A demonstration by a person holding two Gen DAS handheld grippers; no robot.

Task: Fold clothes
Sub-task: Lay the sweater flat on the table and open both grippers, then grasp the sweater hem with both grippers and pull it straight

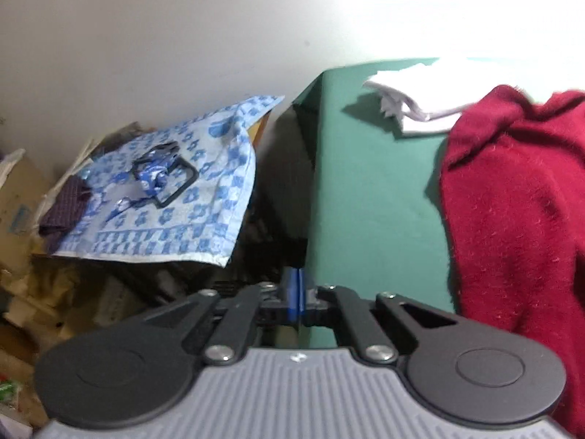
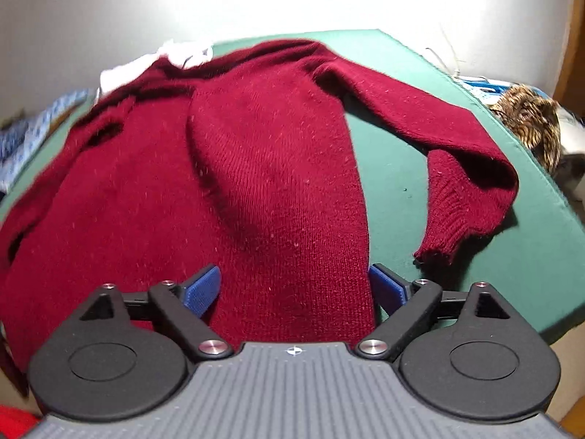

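A dark red knit sweater (image 2: pixel 256 168) lies spread on the green table (image 2: pixel 402 168), with one sleeve stretched to the right and its ribbed cuff (image 2: pixel 438 234) bent back toward me. My right gripper (image 2: pixel 295 289) is open wide over the sweater's near end, and the cloth runs between its blue pads (image 2: pixel 203 289) without being pressed. In the left wrist view the sweater (image 1: pixel 512 201) fills the right side. My left gripper (image 1: pixel 299 292) is shut with nothing between its pads, and it hangs by the table's (image 1: pixel 365 183) left edge, apart from the sweater.
A folded white garment (image 1: pixel 420 109) lies at the back of the table. Left of the table, a blue-and-white patterned cloth (image 1: pixel 175 197) covers a pile and carries a black-framed object (image 1: pixel 164 173) and a dark purple cloth (image 1: pixel 65 205). Brown striped fabric (image 2: pixel 530 120) sits off the right edge.
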